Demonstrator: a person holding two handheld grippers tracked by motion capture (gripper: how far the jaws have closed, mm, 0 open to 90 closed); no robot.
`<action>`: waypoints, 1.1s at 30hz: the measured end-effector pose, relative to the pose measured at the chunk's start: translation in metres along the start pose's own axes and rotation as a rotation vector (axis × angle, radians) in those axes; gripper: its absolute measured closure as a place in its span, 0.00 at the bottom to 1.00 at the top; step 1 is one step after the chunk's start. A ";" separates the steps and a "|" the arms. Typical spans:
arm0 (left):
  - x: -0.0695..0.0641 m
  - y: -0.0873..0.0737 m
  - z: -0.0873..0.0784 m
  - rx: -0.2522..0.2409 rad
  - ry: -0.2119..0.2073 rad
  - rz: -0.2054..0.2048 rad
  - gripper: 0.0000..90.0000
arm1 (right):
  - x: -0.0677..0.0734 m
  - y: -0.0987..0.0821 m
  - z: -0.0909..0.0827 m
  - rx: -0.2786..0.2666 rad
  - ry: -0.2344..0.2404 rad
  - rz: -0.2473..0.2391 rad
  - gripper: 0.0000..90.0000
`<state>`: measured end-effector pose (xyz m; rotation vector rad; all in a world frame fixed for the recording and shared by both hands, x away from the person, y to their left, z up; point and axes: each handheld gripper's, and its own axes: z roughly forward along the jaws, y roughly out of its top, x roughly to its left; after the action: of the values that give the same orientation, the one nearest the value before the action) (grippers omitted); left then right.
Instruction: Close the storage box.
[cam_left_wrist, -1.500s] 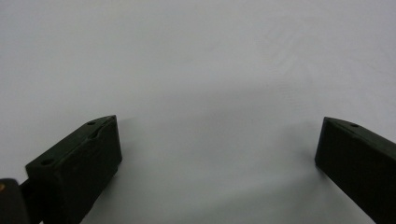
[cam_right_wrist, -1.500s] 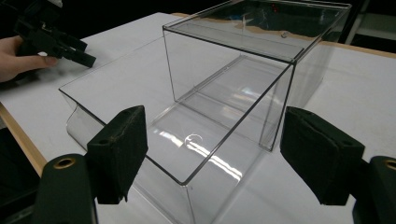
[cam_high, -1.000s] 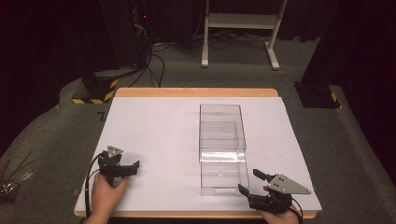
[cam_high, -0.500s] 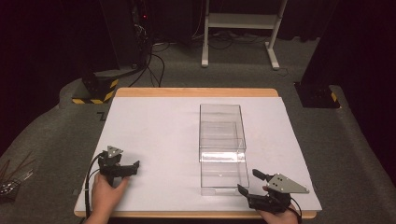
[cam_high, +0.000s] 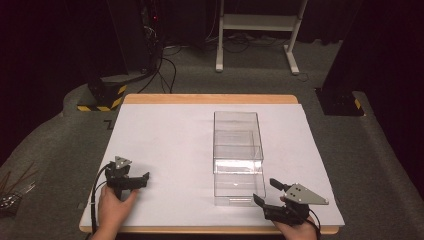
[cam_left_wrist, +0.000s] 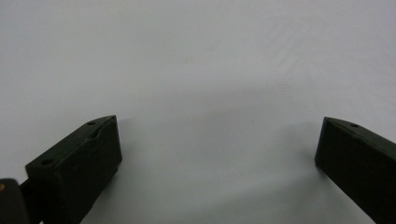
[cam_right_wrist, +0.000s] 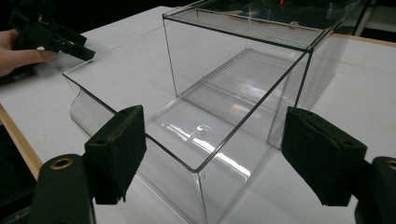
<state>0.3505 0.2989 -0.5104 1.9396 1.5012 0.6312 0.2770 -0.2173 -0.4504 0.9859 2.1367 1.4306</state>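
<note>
A clear plastic box (cam_high: 238, 150) lies lengthwise on the white table (cam_high: 170, 145), its drawer pulled out toward the near edge (cam_right_wrist: 205, 135). My right gripper (cam_high: 265, 192) rests at the near right, just off the drawer's front corner, open with nothing between its jaws (cam_right_wrist: 215, 158). My left gripper (cam_high: 142, 180) sits on the near left of the table, open and empty (cam_left_wrist: 217, 144), its jaws spread over bare white surface. Farther off in the right gripper view I see the left gripper (cam_right_wrist: 70, 44) held by a hand.
The table has a wooden rim (cam_high: 210, 99) at its far edge. Beyond it stand a white frame (cam_high: 260, 22), black equipment with cables (cam_high: 145, 45) and a yellow-black striped base (cam_high: 107, 95). Grey carpet surrounds the table.
</note>
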 end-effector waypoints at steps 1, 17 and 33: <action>0.000 0.000 0.000 0.000 0.000 0.000 0.01 | -0.001 0.000 0.001 -0.002 -0.003 0.003 0.25; 0.000 0.000 0.000 0.000 0.000 -0.001 0.01 | -0.004 -0.007 0.003 0.003 -0.015 0.011 0.27; 0.000 0.000 0.000 0.000 0.000 -0.001 0.01 | -0.006 -0.007 0.008 0.013 -0.020 0.017 0.26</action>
<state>0.3506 0.2989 -0.5104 1.9393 1.5017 0.6304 0.2834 -0.2182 -0.4607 1.0214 2.1310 1.4105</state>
